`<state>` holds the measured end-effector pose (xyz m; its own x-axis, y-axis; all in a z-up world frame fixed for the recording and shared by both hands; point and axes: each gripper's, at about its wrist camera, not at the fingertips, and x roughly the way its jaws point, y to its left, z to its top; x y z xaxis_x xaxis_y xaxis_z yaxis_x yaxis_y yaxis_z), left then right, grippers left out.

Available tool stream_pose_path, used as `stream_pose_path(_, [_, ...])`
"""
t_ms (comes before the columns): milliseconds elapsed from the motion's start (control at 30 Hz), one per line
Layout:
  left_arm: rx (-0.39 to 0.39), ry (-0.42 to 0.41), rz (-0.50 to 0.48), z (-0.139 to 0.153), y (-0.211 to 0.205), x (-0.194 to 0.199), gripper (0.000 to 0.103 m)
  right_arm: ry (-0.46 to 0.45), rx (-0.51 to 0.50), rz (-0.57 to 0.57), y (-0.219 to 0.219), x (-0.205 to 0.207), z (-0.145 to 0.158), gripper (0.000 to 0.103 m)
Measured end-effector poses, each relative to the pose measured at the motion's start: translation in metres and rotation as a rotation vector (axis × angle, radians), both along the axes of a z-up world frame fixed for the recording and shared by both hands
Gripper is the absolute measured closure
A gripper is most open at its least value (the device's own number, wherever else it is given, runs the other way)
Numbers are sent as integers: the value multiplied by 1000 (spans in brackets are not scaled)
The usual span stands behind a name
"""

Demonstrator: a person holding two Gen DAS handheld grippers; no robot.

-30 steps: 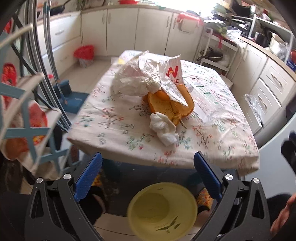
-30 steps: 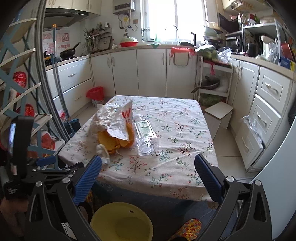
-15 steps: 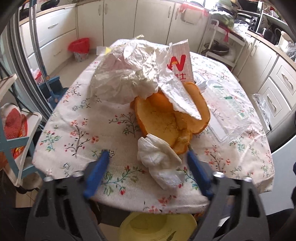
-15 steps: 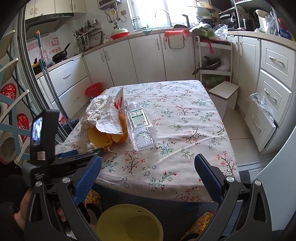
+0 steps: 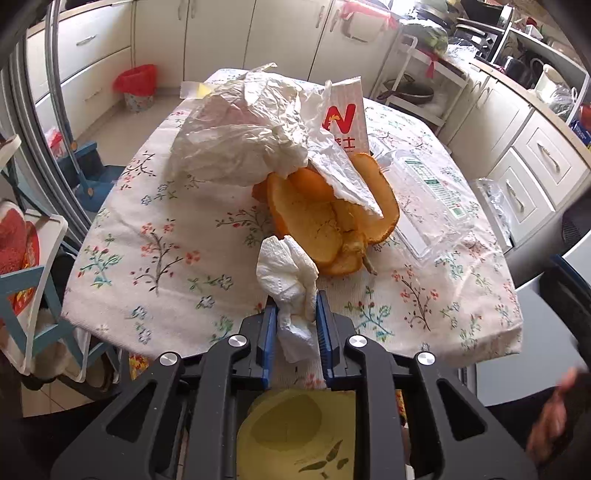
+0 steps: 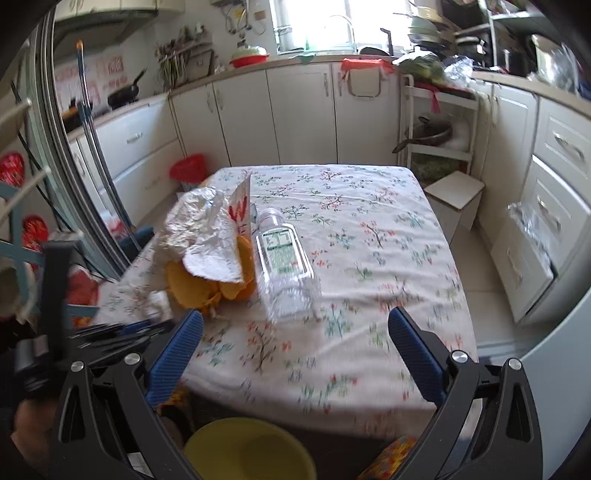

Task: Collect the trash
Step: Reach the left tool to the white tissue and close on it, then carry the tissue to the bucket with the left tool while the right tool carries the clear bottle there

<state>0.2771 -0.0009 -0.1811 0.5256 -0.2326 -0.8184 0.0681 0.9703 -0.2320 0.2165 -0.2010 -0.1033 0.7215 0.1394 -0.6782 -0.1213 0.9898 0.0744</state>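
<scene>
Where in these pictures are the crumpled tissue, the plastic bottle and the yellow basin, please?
crumpled tissue (image 5: 286, 267): left wrist view, on its upper bulge.
plastic bottle (image 6: 282, 254): right wrist view, on its label.
yellow basin (image 6: 251, 456): right wrist view, on its inner wall.

A home kitchen: white cabinets (image 6: 303, 114), sink tap (image 6: 338, 27), floral-clothed table (image 6: 369, 229)

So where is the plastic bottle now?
The plastic bottle lies on its side on the table, right of the orange peel, ahead of the open right claw.
</scene>
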Motion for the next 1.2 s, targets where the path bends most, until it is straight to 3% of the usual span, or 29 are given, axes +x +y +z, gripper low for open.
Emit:
stream_pose_path(200, [-19,-23,-1,11,13,-18,85,111,-34,27,14,57,-42,7])
stream_pose_path(233, [-24,-21,1,10,15,-19,85,111,-28,31,15,60,-44,12])
stream_pose_path(333, [-40,-17,11,10,23,-21,85,145,17,52,13,70,-52,44])
stream_pose_path(367, [-44,-18,13,11,25,-21,85,147,50,62,11,71,-53,46])
stream_pose_path(533, [-56,-47,5,21,28,-26,85,123,172,31,-8,60,-44,47])
stream_pose_path(800, [-81,-94,-11,37,26,-42,85,144,515,-38,-60,29,-32,47])
stream_pose_path(900, [-80,-101,-13,40,25,-52,85,132,583,-46,-69,14,-24,47])
stream_pose_path(1200, [-68,-113,-24,47,23,-72,85,124,654,-45,-82,-15,-9,47])
